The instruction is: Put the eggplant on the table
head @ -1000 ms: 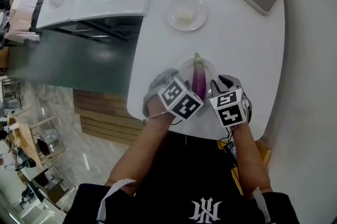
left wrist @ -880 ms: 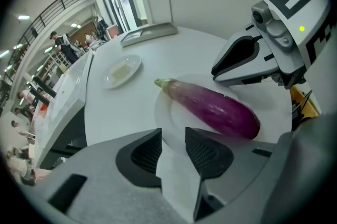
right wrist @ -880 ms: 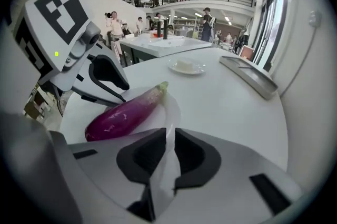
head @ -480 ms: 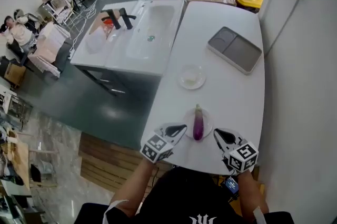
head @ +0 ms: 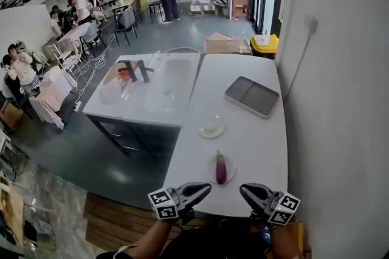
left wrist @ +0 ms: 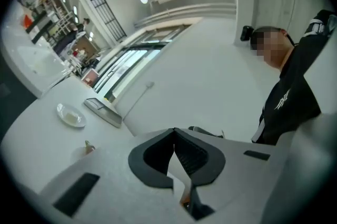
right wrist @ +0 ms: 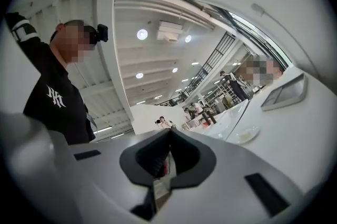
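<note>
White table [head: 255, 130] set against a pale wall [head: 340, 100], open hall with people and shelving behind.

Eggplant [head: 220, 168] lies on a small clear plate [head: 211, 171] near the table's near end, not on the bare top. Its long axis runs along the table's length, away from the person, narrow stem end toward the far end. Further along sit a second clear dish [head: 211, 127] with a pale item, then a grey two-part tray [head: 253, 96]; a white sink unit [head: 155, 90] adjoins the table's left edge. Left gripper [head: 205, 187] and right gripper [head: 244, 189] are held at the near edge, one on each side of the plate and apart from it. Both sets of jaws are closed tip to tip with nothing between them. Each gripper's cube carries black-and-white square markers. The person's black shirt [right wrist: 52, 102] bears a white emblem, letters not legible.
</note>
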Action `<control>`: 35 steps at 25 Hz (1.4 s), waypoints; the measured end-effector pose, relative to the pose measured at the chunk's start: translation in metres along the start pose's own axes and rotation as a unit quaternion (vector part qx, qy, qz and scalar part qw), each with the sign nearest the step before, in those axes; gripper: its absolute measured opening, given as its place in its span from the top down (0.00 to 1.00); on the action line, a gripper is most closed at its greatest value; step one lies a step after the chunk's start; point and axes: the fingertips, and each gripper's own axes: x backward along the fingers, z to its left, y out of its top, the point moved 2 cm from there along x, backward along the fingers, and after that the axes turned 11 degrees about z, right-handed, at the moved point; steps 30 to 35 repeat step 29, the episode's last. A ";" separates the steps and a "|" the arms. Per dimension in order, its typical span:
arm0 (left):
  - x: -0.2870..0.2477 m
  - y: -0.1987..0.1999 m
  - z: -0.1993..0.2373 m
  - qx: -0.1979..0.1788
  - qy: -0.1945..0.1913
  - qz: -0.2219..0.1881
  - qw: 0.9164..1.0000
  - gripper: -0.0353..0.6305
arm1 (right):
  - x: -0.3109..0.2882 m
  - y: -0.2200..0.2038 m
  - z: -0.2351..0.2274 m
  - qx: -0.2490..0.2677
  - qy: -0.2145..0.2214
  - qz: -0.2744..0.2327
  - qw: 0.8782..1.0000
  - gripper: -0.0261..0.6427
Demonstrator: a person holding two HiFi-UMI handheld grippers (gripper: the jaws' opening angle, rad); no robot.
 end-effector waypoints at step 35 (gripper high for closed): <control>0.079 -0.037 -0.066 -0.068 -0.017 0.083 0.994 0.94 | -0.038 -0.030 0.091 -0.013 -0.005 -0.005 1.000 0.96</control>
